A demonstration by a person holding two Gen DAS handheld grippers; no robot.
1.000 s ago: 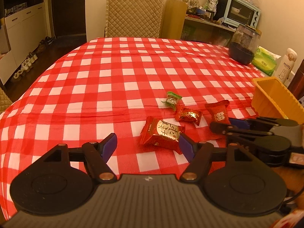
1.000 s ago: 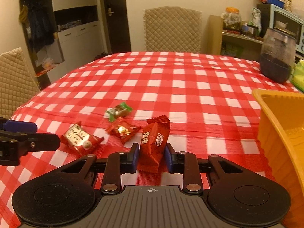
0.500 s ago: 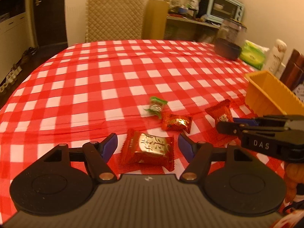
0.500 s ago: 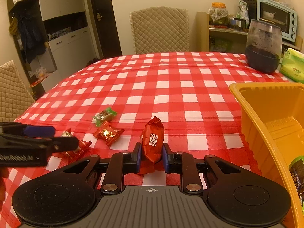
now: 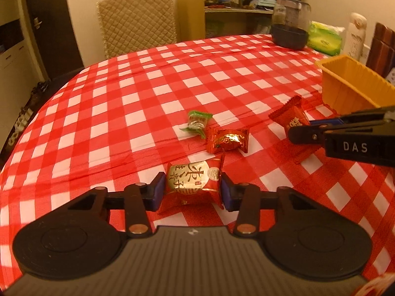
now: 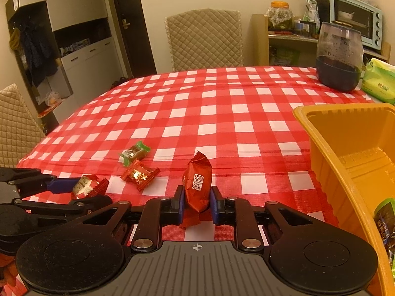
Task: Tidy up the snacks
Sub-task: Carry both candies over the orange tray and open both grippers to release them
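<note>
My left gripper [image 5: 192, 192] is closing on a red-and-gold snack packet [image 5: 193, 182] that lies on the checked tablecloth, and both pads touch its sides. The right wrist view shows that same gripper [image 6: 88, 193] and packet [image 6: 86, 187] at lower left. My right gripper [image 6: 196, 204] is shut on a red snack packet [image 6: 197, 185], held upright just above the cloth. A green-wrapped candy [image 5: 197, 122] and a red foil candy [image 5: 227, 140] lie loose between the two grippers. The yellow tray [image 6: 321, 133] stands to the right with a green-blue packet [image 6: 384, 222] inside.
A dark jar [image 6: 339, 59] and a green tissue pack [image 6: 380, 81] stand at the table's far right, with a white bottle [image 5: 354, 34] beside them. A quilted chair [image 6: 205, 39] is at the far edge. Open cloth stretches left and beyond the candies.
My left gripper moved forward and down around the red-and-gold packet and its jaws narrowed onto it. The right jaws tightened on the red packet, which now stands upright.
</note>
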